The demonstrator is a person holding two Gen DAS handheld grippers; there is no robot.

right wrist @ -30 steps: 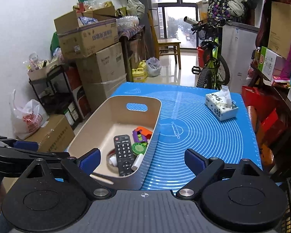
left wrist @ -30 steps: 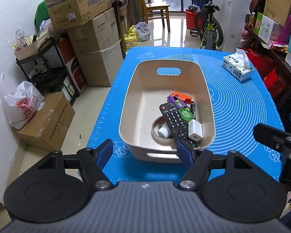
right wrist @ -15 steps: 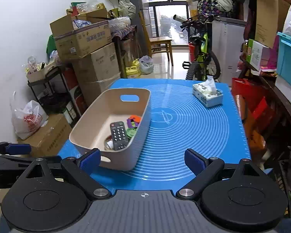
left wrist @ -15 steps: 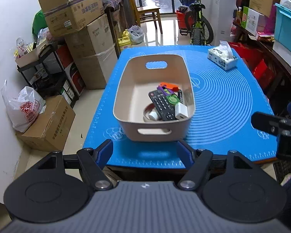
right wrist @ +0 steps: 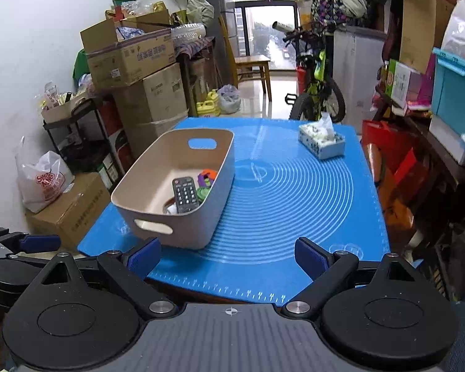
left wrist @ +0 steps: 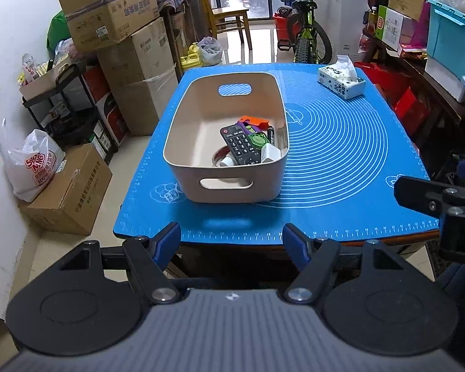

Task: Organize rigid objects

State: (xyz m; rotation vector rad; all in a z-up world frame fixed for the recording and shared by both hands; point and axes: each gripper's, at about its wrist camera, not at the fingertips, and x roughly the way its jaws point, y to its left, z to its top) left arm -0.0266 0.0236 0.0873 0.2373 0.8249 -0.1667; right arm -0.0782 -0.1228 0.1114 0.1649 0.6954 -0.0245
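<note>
A beige bin stands on the blue mat. In it lie a black remote, an orange piece, a purple piece, a green round piece, a white block and a tape roll. My left gripper is open and empty, off the table's near edge. My right gripper is open and empty, above the near edge, right of the bin.
A tissue box sits at the mat's far right. Cardboard boxes and a black rack line the left wall. A bicycle stands behind the table. Shelves with boxes are on the right.
Both grippers have drawn back from the bin toward the table's near edge, staying open and empty. The bin and its contents have not moved.
</note>
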